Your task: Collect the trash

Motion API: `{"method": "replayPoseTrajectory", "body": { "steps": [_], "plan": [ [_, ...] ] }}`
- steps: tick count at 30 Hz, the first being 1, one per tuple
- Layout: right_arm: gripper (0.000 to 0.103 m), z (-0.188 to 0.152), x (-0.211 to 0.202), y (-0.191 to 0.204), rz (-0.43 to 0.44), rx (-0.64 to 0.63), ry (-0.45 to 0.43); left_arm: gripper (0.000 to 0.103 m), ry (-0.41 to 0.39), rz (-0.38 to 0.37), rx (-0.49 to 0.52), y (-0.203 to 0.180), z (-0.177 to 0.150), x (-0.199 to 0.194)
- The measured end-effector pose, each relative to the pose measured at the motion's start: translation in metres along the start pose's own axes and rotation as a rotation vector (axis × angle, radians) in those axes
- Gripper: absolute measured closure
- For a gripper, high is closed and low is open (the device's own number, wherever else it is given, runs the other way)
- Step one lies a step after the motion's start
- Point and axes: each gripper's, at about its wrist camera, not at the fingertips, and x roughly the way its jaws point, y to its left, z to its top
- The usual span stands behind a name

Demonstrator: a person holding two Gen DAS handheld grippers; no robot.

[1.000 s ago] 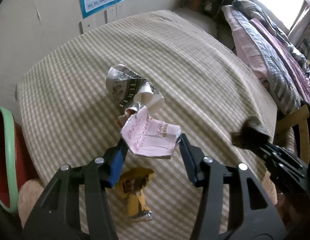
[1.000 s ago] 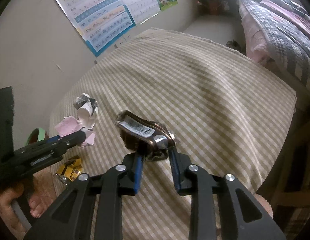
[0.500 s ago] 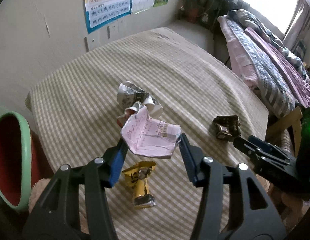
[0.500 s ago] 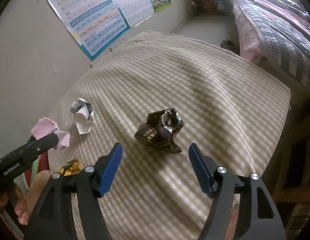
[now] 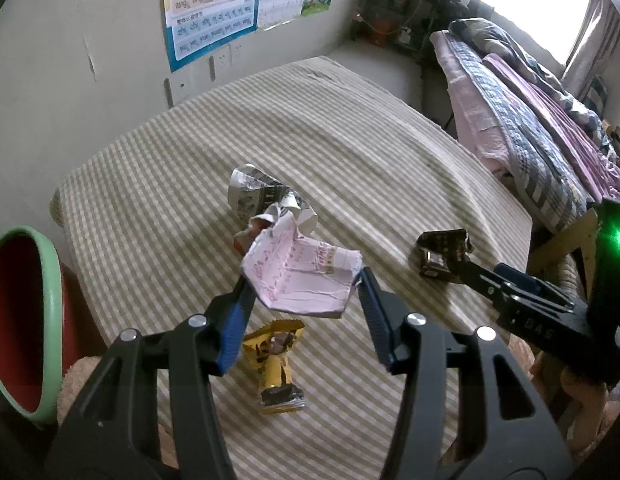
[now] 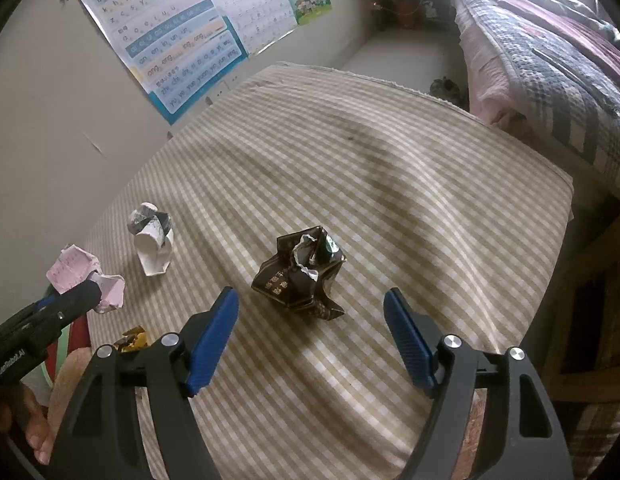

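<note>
Pinching a crumpled pink paper [image 5: 302, 276], the left gripper [image 5: 302, 300] is held above the checked table [image 5: 390, 168]; the right gripper [image 6: 310, 336] is opening, nothing between its jaws, the dark wrapper [image 6: 300, 276] lying on the cloth ahead; carrying the paper to the red bin [image 5: 14, 320] is judged next.

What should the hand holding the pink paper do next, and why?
Probably swing the left gripper over to the green-rimmed bin at its left and let go there. Its pads already pinch the pink paper clear of the checked cloth, and the bin's mouth looks open.
</note>
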Motion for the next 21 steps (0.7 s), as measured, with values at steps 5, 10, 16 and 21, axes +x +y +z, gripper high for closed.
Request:
{"method": "replayPoseTrajectory", "body": {
  "steps": [5,10,16,21],
  "plan": [
    [0.03,0.0,-0.002,-0.003,0.006,0.023,-0.009,0.053,-0.01,0.005,-0.001,0.001,0.002,-0.004],
    [0.03,0.003,0.001,-0.006,0.016,0.032,0.0,0.053,-0.018,0.009,-0.002,0.002,0.003,-0.008],
    [0.03,0.014,0.013,-0.005,-0.002,0.019,0.005,0.053,-0.006,-0.001,0.006,-0.001,0.0,-0.004],
    [0.031,0.015,0.034,-0.008,0.002,0.039,0.061,0.053,0.001,-0.005,0.004,0.0,-0.001,-0.001]
  ]
}}
